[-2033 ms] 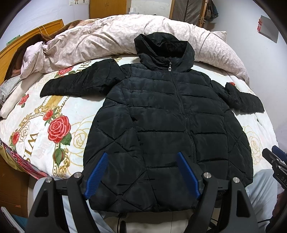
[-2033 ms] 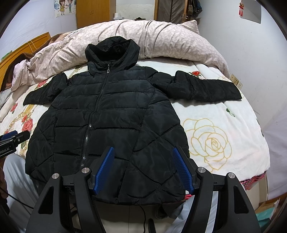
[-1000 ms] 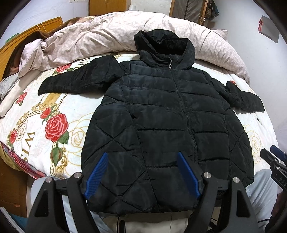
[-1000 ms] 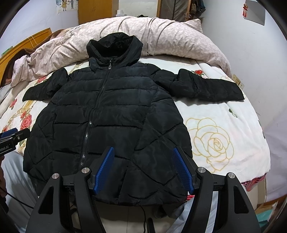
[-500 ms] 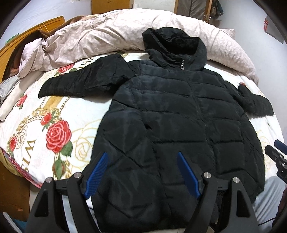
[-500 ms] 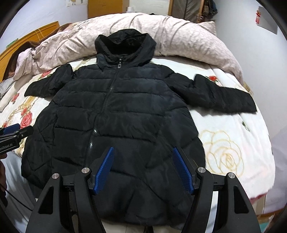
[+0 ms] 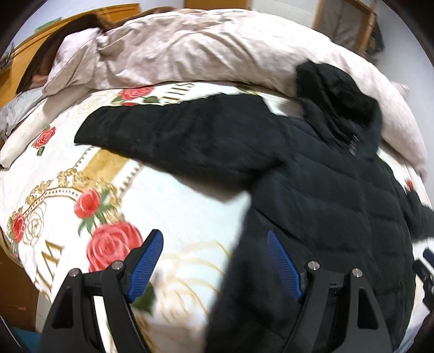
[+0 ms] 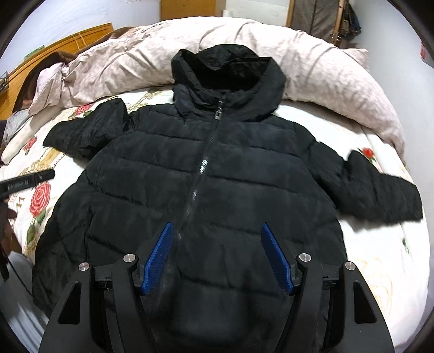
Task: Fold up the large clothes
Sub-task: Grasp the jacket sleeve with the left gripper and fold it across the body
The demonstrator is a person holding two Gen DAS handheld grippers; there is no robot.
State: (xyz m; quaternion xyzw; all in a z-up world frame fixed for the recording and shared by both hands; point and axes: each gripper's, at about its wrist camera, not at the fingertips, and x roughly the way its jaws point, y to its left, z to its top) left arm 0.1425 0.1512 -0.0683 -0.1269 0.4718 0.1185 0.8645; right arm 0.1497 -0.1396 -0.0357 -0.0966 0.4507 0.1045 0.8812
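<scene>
The black puffer jacket [image 8: 217, 190] lies face up and zipped on the bed [image 8: 379, 271], hood [image 8: 227, 78] at the far side against the rumpled pale duvet [image 8: 312, 59], both sleeves spread out to left and right. No fold has been made yet, so by my reading the task is at its very start: the approach to a first grasp.

The right gripper [image 8: 217, 255] hovers over the lower front of the jacket, near the zipper line, its blue fingers [image 8: 160, 258] wide apart and holding nothing. The left gripper [image 7: 214, 263] sits further left, over the jacket's left edge where it meets the sheet, fingers equally wide and empty (this view is blurred, so fine contact cannot be judged). It looks aimed toward the left sleeve [image 7: 176, 135], which stretches out across the rose-printed sheet [image 7: 108, 239].

The likely next move is to take that sleeve near its cuff and bring it across the chest, then the same for the right sleeve [image 8: 379, 187]. The padding is thick and slippery-looking, so a deep bite of the fabric would probably be needed, and the sleeve may spring back.

The bed is soft and gives little firm backing for pressing a crease. A wooden headboard [image 8: 67, 40] stands at the far left, a wooden door or cabinet [image 8: 225, 8] at the far wall, and plain white walls close the room on the right.
</scene>
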